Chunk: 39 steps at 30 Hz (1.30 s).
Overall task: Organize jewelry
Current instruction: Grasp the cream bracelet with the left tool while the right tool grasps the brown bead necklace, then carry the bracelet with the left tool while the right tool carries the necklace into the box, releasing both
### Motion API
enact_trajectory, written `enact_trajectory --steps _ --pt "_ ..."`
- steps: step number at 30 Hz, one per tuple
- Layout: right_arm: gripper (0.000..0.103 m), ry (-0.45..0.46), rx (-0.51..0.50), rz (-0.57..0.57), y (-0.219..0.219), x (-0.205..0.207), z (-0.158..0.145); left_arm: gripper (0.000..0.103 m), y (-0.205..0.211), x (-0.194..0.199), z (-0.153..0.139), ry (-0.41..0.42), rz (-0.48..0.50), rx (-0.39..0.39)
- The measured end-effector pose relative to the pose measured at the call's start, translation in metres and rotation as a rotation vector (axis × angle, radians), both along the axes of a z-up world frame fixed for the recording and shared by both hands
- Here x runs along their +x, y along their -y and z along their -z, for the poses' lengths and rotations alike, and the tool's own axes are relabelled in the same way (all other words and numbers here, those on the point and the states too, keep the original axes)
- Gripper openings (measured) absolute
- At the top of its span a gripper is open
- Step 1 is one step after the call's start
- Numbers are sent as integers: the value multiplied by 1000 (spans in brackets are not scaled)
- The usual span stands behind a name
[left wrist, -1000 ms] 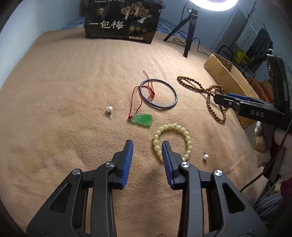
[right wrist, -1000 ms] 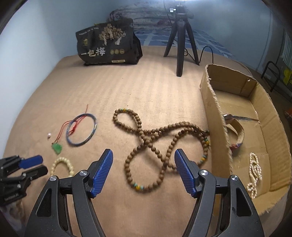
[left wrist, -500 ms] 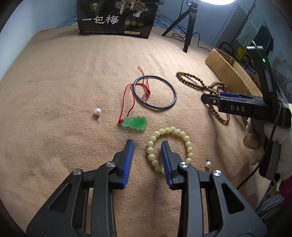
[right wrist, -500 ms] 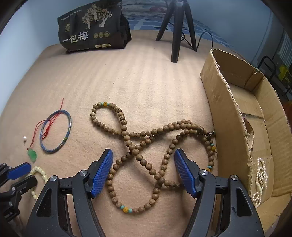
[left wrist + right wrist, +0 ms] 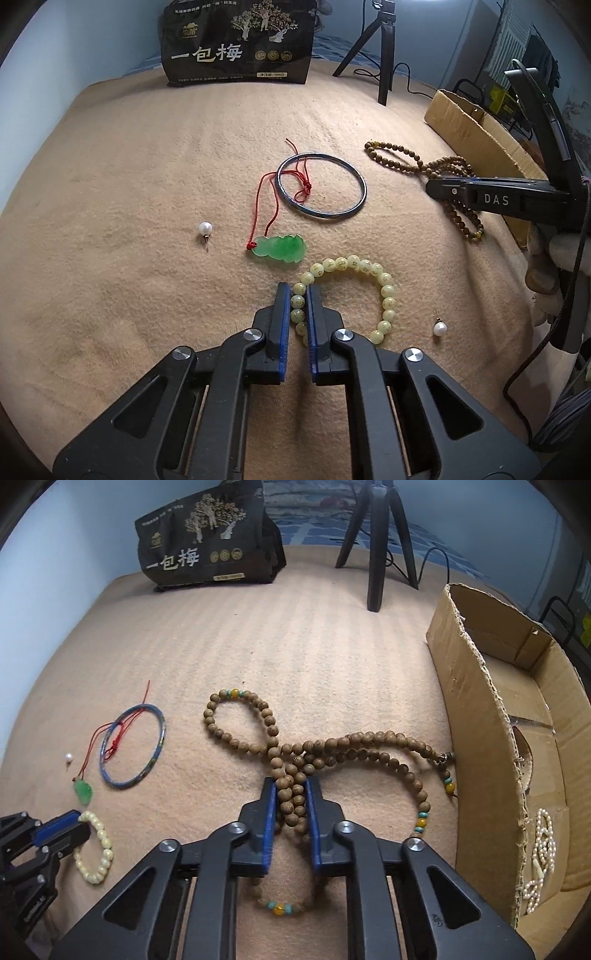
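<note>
From the left wrist, the left gripper (image 5: 297,306), its jaws just closed, is pinching the pale yellow-green bead bracelet (image 5: 384,291) lying on the tan blanket (image 5: 129,166).

From the right wrist, the right gripper (image 5: 291,799), jaws likewise just closed, is clamping strands of the long brown wooden bead necklace (image 5: 354,744) beside the cardboard box (image 5: 476,716).

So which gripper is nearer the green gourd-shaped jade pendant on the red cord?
Left. The left gripper is clamped on the pale yellow bead bracelet just beside the pendant; the right gripper is shut on the brown wooden bead necklace, beyond the bangle.

"一包梅" – black bag (image 5: 240,40), "DAS" – right tool (image 5: 496,199)
</note>
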State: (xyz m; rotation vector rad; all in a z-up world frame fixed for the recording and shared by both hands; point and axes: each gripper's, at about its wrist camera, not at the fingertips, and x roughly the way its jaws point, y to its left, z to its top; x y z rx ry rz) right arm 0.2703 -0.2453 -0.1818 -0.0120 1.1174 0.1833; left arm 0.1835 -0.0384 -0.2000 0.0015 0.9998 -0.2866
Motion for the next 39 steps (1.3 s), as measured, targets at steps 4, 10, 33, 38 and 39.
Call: enact_trajectory --steps 4,10,33,38,39 --pt "11 -10 16 -6 1 -3 -4 5 -4 -3 -3 -11 -20 -21" --pt "5 4 23 -26 0 -15 -19 5 -10 -13 -12 -4 -39 -36" --pt "5 196 112 -69 -3 -63 -121 5 -27 -53 -88 127 -70 -61" --pt "5 260 130 -53 11 -74 -145 5 -17 -62 -107 159 -49 -66" --pt "5 275 134 -49 15 -76 -151 5 -14 -63 -112 166 -42 -69"
